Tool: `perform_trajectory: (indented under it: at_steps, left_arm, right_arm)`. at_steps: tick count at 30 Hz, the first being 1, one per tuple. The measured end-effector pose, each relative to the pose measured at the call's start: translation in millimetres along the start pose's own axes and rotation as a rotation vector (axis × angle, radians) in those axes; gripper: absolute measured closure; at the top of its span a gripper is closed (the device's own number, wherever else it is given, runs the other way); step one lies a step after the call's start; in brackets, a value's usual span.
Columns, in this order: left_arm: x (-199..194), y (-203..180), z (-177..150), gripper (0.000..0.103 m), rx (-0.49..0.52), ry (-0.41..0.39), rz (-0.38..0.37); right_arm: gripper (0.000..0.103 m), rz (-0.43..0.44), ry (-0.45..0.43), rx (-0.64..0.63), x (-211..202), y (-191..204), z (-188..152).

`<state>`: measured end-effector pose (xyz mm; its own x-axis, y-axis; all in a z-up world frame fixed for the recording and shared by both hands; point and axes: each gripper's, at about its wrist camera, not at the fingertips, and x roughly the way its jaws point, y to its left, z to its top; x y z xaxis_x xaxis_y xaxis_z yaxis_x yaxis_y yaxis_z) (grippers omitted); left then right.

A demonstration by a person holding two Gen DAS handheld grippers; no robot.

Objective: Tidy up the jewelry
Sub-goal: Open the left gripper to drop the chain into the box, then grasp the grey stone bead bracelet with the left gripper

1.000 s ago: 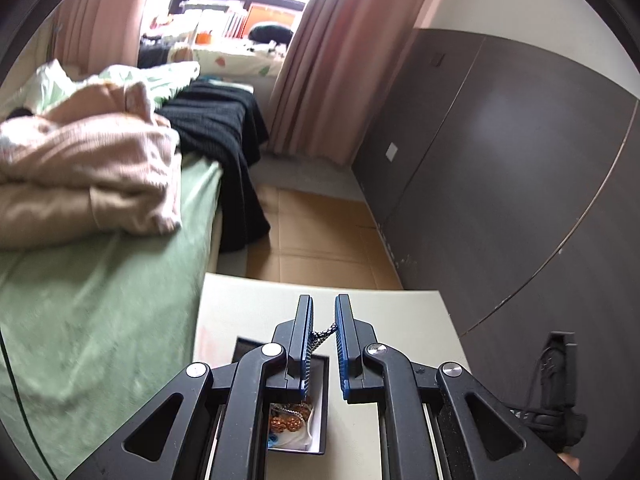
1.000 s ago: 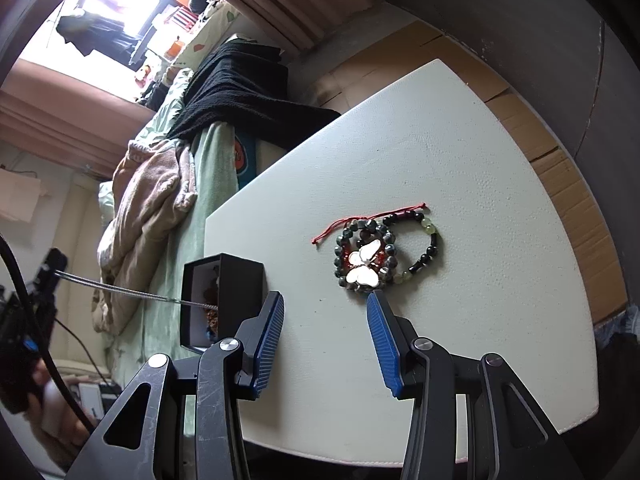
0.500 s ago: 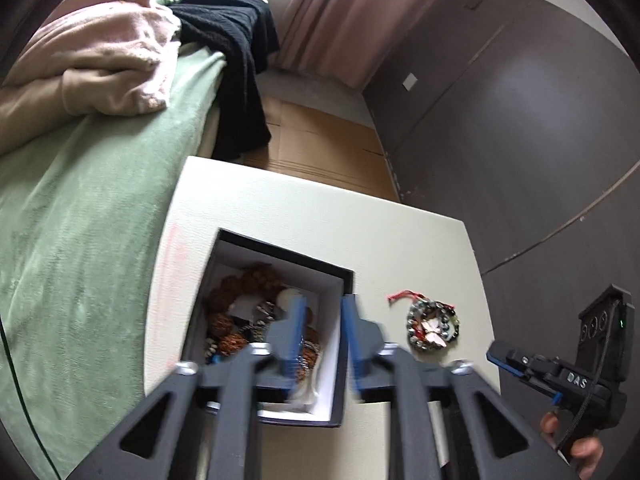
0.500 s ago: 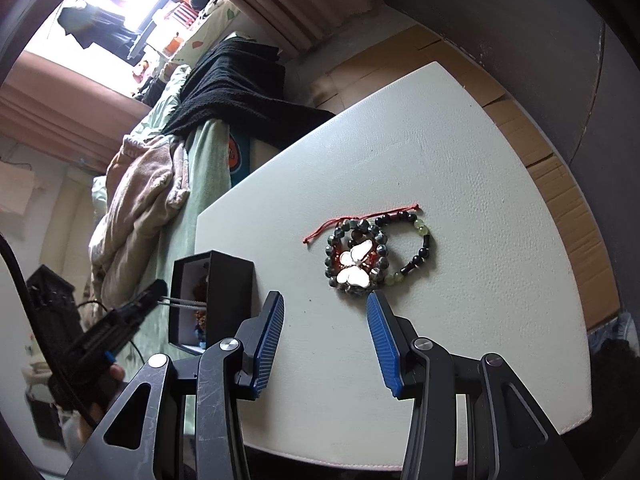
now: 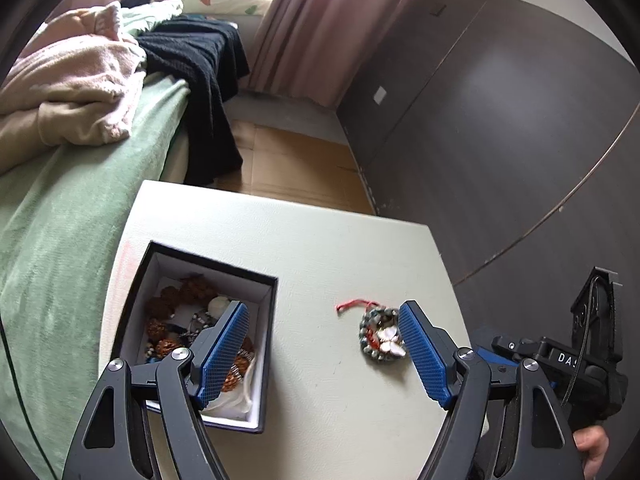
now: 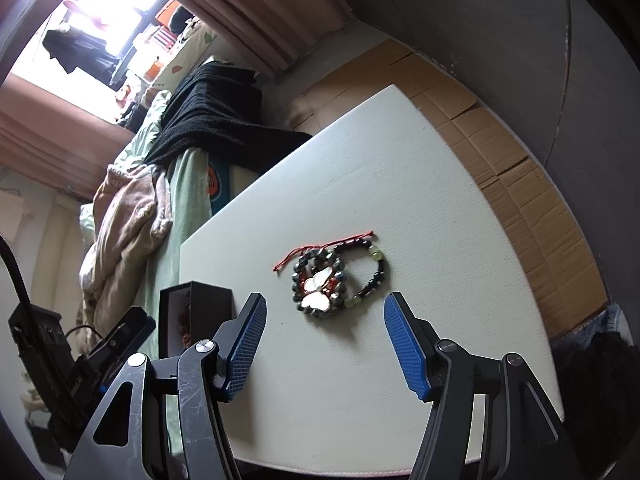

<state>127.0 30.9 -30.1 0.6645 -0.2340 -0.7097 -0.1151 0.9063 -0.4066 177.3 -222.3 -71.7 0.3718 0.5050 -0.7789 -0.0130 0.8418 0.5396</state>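
Observation:
A black jewelry box (image 5: 269,292) with a white lining stands on the white table (image 5: 320,248) at the left; it holds brown bead bracelets (image 5: 162,320) and other pieces. It also shows in the right wrist view (image 6: 212,300). A small pile of bead bracelets with a white butterfly charm (image 5: 382,338) and a red cord lies to its right, and in the right wrist view (image 6: 320,288). My left gripper (image 5: 320,348) is open and empty, above the table between box and pile. My right gripper (image 6: 324,340) is open and empty, just short of the pile.
A bed with a green cover (image 5: 60,208), pink blankets and a black cloth (image 5: 200,60) runs along the table's left side. A dark wardrobe wall (image 5: 500,120) stands to the right. Cardboard covers the floor (image 5: 288,160) beyond the table.
My left gripper came down over the box with a chain pinched in it, then opened wide; the chain is out of its fingers. My right gripper stayed open and moved a little nearer the pile.

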Motion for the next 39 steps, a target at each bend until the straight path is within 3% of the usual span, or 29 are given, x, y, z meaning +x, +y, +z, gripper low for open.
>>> perform_trajectory:
  at_steps: [4, 7, 11, 15, 16, 17, 20, 22, 28, 35, 39]
  left_arm:
    - [7.0, -7.4, -4.5, 0.025, -0.005, -0.018, -0.032]
    - [17.8, -15.4, -9.1, 0.025, -0.020, 0.020, -0.063]
    - [27.9, -32.0, -13.6, 0.025, 0.053, 0.025, -0.028]
    - [47.7, -36.2, -14.6, 0.025, 0.055, 0.099, -0.054]
    - [51.5, -36.0, -16.3, 0.028, 0.053, 0.111, -0.050]
    - [55.4, -36.6, -17.3, 0.039, 0.057, 0.116, -0.040]
    - [70.7, -40.7, -19.6, 0.059, 0.093, 0.156, -0.013]
    - [79.1, -39.7, -21.6, 0.066, 0.092, 0.182, -0.010]
    - [102.8, -38.8, -28.0, 0.076, 0.100, 0.237, 0.007]
    - [126.2, -42.8, -35.3, 0.078, 0.114, 0.288, 0.035]
    - [126.5, -50.1, -39.3, 0.078, 0.168, 0.270, 0.066]
  right_arm:
    - [0.041, -0.014, -0.010, 0.005, -4.0, -5.5, 3.7]
    - [0.041, -0.017, -0.025, 0.015, -8.3, -9.7, 6.1]
    - [0.041, -0.028, -0.042, 0.040, -12.9, -17.8, 9.9]
    - [0.041, -0.027, -0.054, 0.060, -16.8, -23.5, 13.9]
    - [0.041, -0.029, -0.056, 0.062, -17.2, -24.2, 14.3]
    - [0.041, -0.032, -0.057, 0.065, -17.4, -25.2, 15.2]
    - [0.041, -0.049, -0.056, 0.073, -14.9, -27.2, 17.9]
    - [0.041, -0.055, -0.047, 0.081, -11.6, -29.1, 19.9]
    - [0.041, -0.060, -0.041, 0.071, -5.5, -26.9, 25.1]
    - [0.041, -0.066, -0.013, 0.049, 5.9, -21.3, 29.1]
    - [0.041, -0.063, 0.002, 0.044, 10.8, -18.8, 29.1]
